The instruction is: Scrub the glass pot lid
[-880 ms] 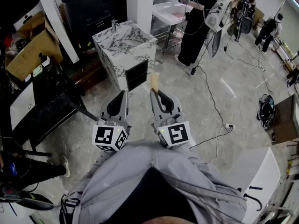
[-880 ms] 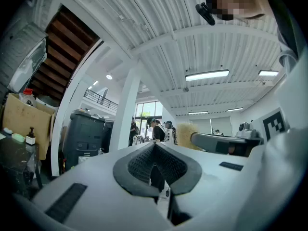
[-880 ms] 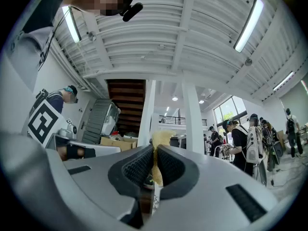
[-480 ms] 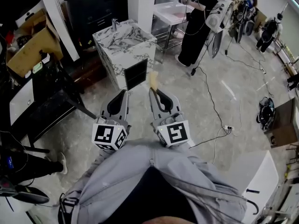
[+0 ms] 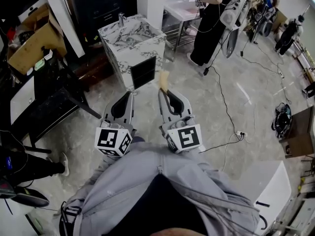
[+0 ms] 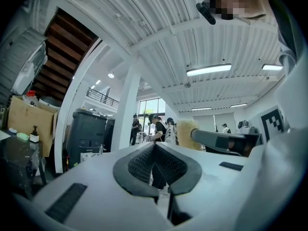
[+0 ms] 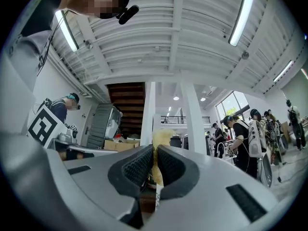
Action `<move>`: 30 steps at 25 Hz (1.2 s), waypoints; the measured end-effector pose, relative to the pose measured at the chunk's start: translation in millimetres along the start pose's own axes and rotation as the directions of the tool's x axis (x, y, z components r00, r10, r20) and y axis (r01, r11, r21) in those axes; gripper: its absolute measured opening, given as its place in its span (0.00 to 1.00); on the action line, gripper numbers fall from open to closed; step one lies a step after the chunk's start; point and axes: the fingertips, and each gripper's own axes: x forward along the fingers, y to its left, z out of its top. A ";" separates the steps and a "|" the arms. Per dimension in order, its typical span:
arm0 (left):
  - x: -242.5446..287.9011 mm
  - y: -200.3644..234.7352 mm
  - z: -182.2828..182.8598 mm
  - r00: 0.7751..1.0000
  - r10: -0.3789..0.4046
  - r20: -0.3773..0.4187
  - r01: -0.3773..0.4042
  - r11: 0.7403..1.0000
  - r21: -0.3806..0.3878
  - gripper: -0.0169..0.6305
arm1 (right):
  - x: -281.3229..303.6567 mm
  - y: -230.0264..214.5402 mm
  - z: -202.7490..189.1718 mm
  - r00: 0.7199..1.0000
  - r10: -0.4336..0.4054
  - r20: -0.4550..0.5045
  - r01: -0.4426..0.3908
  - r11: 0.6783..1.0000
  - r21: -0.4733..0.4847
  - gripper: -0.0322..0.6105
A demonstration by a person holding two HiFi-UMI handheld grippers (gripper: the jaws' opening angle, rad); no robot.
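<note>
Head view shows my right tongs (image 5: 163,95) clamped on a yellow sponge (image 5: 163,79), my left tongs (image 5: 129,97) clenched on nothing. No glass pot lid is in sight; the marble sink (image 5: 120,58) stands far ahead. The thinly pinched sponge could slip out if I walk.

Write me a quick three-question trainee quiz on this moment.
1. True or false: the jaws of the left hand-held gripper stand wide apart.
2. What is the right hand-held gripper shut on? A) a glass lid B) a yellow sponge C) a cable
3. Fill in: on the floor ahead of both grippers stands a marble-patterned ____ unit with a tap on top.

Key: 1 false, the jaws are together with nothing between them; 2 B; 3 sink.
</note>
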 end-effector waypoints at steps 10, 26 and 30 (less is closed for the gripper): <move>45.8 36.3 -16.9 1.000 0.000 0.001 0.000 0.999 -0.043 0.05 | 38.9 -20.9 -27.5 0.999 0.003 -0.048 -0.004 1.000 -0.029 0.12; 215.4 146.1 -22.3 0.993 -0.103 -0.050 0.104 0.994 0.029 0.05 | 221.1 -99.2 -86.4 0.996 -0.047 -0.076 0.048 0.999 0.020 0.12; 253.0 182.7 -23.7 0.990 -0.132 -0.049 0.134 0.991 0.021 0.05 | 267.0 -110.9 -98.1 0.995 -0.062 -0.076 0.064 0.998 0.022 0.12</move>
